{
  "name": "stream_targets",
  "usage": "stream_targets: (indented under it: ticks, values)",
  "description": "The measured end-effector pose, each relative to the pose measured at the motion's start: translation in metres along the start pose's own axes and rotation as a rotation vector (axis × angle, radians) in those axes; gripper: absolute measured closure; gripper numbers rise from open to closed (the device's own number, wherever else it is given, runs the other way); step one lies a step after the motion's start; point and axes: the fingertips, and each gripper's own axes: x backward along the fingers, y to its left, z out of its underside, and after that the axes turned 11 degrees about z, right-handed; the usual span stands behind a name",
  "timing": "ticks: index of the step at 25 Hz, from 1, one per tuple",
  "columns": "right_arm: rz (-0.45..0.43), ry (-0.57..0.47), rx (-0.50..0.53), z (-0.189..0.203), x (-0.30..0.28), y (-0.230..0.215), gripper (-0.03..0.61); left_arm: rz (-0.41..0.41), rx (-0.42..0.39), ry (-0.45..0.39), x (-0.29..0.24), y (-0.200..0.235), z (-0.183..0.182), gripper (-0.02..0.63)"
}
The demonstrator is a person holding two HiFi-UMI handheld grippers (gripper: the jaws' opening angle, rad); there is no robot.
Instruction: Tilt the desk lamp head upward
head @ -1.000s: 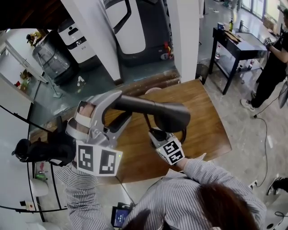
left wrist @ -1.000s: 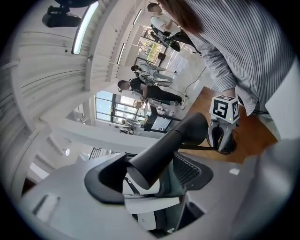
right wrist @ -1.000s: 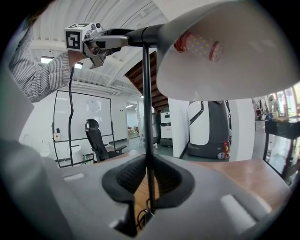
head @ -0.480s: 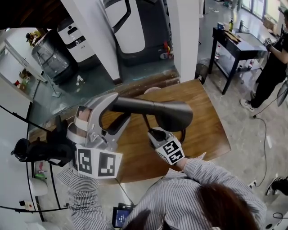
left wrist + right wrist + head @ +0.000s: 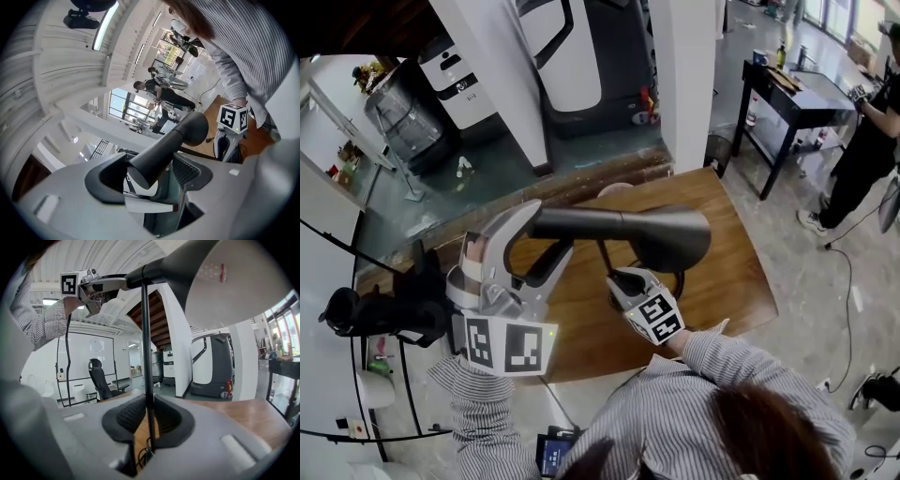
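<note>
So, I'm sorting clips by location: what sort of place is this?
Probably an office or lab workspace: an office chair, a black workbench with a person standing at it, and a wooden table carrying the lamp.

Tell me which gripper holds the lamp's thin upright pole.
The right gripper: its fingers pinch the thin pole, whereas the left gripper clamps the lamp's thick black arm.

A wooden table (image 5: 741,272) stands near a white pillar (image 5: 689,75) and black bench (image 5: 811,89).
</note>
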Motion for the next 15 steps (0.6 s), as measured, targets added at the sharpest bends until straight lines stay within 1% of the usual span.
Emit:
stream_targets:
  ticks: [3,6,10,15]
  values:
    - [0.000,0.003,-0.003,-0.001,0.001,-0.002,0.526,-0.012,0.021,-0.018,-0.001,0.000,0.000,0.301]
    - [0.000,0.005,-0.002,-0.001,0.000,-0.002,0.526,-0.021,0.064,-0.046,0.000,-0.001,0.002,0.305]
    - [0.002,0.006,-0.003,0.001,0.001,-0.001,0.526,-0.036,0.137,-0.098,0.004,-0.005,0.007,0.318]
    - [0.012,0.000,-0.006,0.001,0.001,-0.003,0.526,-0.096,0.246,-0.172,0.004,-0.009,0.013,0.321]
